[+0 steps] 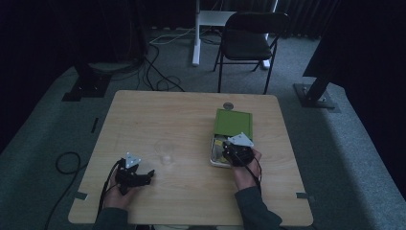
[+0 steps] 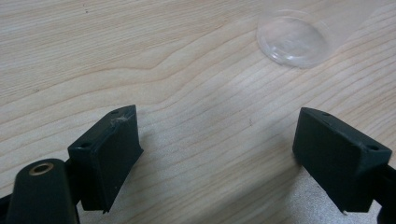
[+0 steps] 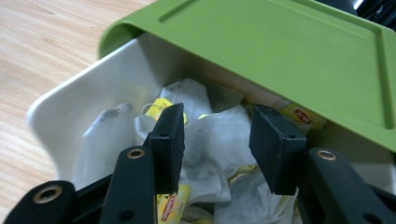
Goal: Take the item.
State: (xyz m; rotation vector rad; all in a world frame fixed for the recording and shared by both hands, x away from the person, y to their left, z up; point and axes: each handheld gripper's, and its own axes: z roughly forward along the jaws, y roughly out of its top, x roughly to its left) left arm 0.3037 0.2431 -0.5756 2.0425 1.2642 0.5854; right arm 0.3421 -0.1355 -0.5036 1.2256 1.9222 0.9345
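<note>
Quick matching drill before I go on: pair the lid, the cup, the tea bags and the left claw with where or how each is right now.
Things:
1. lid
2. cup
3. tea bags
4. left claw

States:
A. clear, standing on bare table
B. inside the white box
C. green, half covering the box
D. open, over bare wood

Pairs: 1-C, 2-A, 3-B, 4-D
</note>
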